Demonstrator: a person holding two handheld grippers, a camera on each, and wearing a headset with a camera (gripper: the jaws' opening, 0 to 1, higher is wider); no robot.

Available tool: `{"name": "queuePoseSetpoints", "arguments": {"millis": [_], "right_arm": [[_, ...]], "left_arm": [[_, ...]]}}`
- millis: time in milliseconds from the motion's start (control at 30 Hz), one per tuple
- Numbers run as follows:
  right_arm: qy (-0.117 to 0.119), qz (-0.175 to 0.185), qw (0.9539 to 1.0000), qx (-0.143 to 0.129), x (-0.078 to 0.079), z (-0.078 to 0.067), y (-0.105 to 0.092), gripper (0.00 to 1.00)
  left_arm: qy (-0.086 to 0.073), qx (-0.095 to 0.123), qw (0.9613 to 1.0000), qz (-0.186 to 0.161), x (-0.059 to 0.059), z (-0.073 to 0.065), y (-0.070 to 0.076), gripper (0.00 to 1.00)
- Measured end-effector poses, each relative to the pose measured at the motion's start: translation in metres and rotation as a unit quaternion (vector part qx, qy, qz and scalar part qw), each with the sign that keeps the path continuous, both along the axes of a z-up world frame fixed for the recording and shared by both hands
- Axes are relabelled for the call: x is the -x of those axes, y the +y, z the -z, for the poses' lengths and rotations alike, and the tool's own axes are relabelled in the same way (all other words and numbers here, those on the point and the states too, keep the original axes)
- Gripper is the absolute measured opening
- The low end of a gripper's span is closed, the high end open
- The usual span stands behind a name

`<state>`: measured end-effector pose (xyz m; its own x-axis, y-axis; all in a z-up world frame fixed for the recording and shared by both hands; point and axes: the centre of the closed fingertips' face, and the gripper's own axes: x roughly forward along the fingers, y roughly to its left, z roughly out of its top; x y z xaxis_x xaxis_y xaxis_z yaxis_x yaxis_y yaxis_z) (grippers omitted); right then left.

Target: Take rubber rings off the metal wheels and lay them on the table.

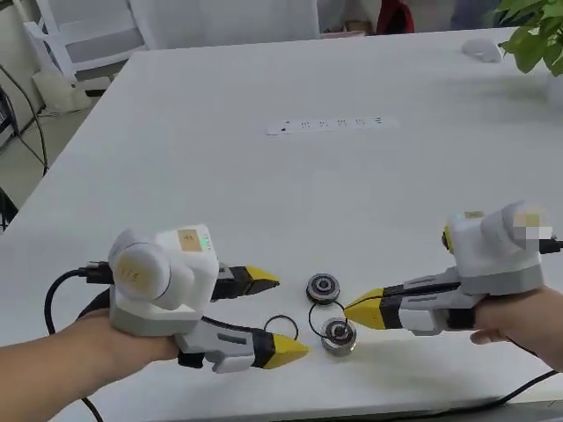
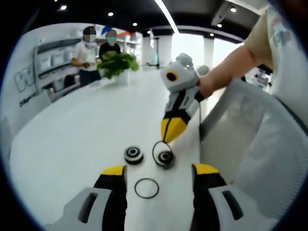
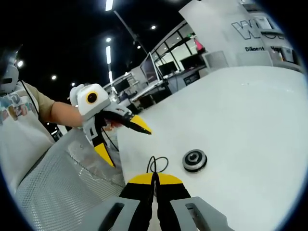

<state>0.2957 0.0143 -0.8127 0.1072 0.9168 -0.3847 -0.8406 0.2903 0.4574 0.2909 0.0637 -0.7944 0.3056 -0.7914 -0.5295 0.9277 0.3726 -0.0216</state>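
Right gripper [image 1: 362, 309]: fingers [image 3: 142, 180] clenched, tips pressed together on a thin black stretched ring [image 3: 152, 163]. The ring runs from the tips back to the near wheel [image 1: 338, 334]. In the left gripper view it stands up as a narrow loop off that wheel's rim, so it reads as half off, not yet free. The pinch sits at the loop's outer end, presumably so a pull away from the near wheel peels the rest over the rim.

Left gripper [image 1: 273, 315]: fingers [image 2: 113, 171] released, spread wide, grasping nothing. It is held low just beside the near wheel, on the side opposite the right gripper. My guess is that it waits there to steady the wheel or to take the next ring.

Loose ring [image 2: 135, 188]: lies flat on the tabletop [image 1: 264, 193] just beside the near wheel, between it and the open left fingers. Thin, black, round, relaxed. Judged as one ring already laid down.

Far wheel [image 1: 323, 287]: just beyond the near wheel, apart from it, lying on its side. A dark outer band surrounds a shiny metal hub. That band is likely its rubber ring, though I cannot tell for sure.

Near wheel: similar in size, mostly bright metal with a dark centre.

Risk: nothing holds the near wheel, so a pull may drag or tip it instead of slipping the ring off.
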Motion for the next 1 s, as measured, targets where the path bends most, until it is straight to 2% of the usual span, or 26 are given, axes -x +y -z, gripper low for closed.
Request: {"name": "queuePoseSetpoints", "arguments": {"millis": [300,467,733,1000], "right_arm": [[-0.009,-0.014,0.9999,0.001,-0.004,-0.007,0.015,0.0],[-0.014,-0.023,0.9996,0.009,-0.009,-0.005,0.023,0.0],[-0.014,-0.04,0.999,0.015,-0.005,-0.004,0.041,0.0],[-0.014,-0.045,0.9986,0.025,-0.01,0.007,0.051,0.0]], "left_arm": [[0.0,0.004,0.9998,-0.021,0.001,-0.003,0.019,0.58],[-0.001,0.0,0.9995,-0.031,0.003,0.0,0.031,0.6],[0.003,0.001,0.9986,-0.053,0.003,0.002,0.049,0.63],[0.004,0.003,0.9978,-0.067,0.001,0.002,0.058,0.65]]}}
